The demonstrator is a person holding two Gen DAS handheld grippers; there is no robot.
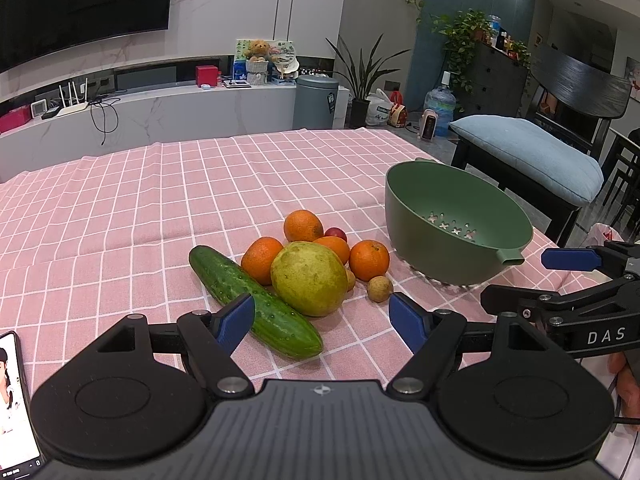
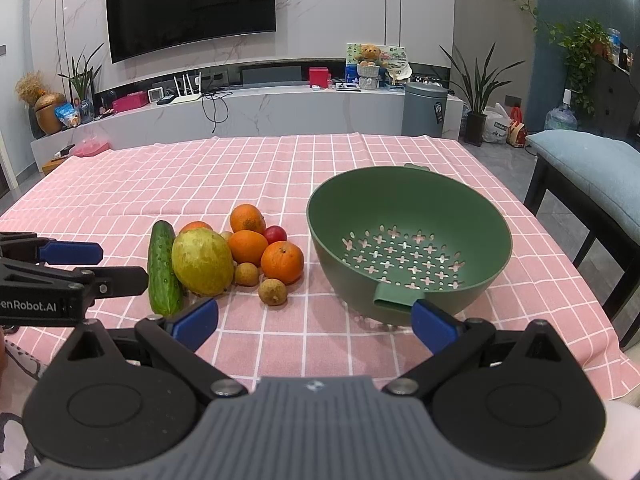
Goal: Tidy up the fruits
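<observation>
A heap of fruit lies on the pink checked tablecloth (image 1: 120, 220): a cucumber (image 1: 256, 304), a large yellow-green fruit (image 1: 309, 278), several oranges (image 1: 369, 260), a small red fruit (image 1: 336, 234) and small brown fruits (image 1: 378, 289). An empty green colander bowl (image 1: 456, 220) stands to their right. My left gripper (image 1: 322, 322) is open and empty just in front of the heap. My right gripper (image 2: 316, 322) is open and empty, in front of the bowl (image 2: 408, 240) and the heap, where the cucumber (image 2: 163, 272) and the orange (image 2: 282, 262) show.
A phone (image 1: 14, 404) lies at the left near edge. A dark chair with a blue cushion (image 1: 528, 152) stands right of the table. Behind the table are a white TV bench (image 2: 248, 108) and a grey bin (image 2: 424, 110).
</observation>
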